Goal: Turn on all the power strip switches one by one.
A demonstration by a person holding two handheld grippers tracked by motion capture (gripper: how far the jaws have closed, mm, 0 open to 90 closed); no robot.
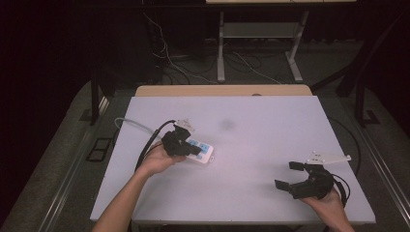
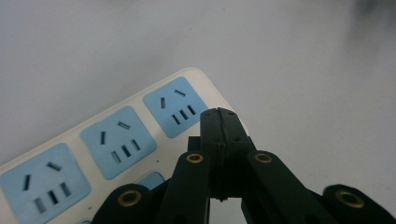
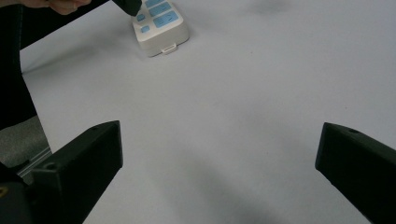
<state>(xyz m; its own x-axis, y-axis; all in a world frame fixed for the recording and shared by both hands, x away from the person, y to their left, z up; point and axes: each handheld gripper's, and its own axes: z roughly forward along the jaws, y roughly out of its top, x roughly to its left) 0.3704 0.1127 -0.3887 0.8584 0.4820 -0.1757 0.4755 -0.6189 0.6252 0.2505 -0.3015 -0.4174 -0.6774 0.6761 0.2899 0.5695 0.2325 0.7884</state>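
A white power strip (image 1: pixel 203 152) with light-blue sockets lies left of centre on the white table (image 1: pixel 270 125). My left gripper (image 1: pixel 189 149) hangs over its near end, jaws pressed together with nothing between them. In the left gripper view the closed tips (image 2: pixel 220 117) sit just above the strip (image 2: pixel 116 140), beside the end socket; whether they touch it I cannot tell. My right gripper (image 1: pixel 286 175) rests at the table's front right, jaws wide apart. The right gripper view has bare table between the open jaws (image 3: pixel 219 149) and the strip (image 3: pixel 161 23) far off.
A grey cable (image 1: pixel 130 123) trails from the left gripper toward the table's left edge. A wooden strip (image 1: pixel 222 90) borders the table's far side. Beyond it are desk legs (image 1: pixel 221 48) and loose wires on the dark floor.
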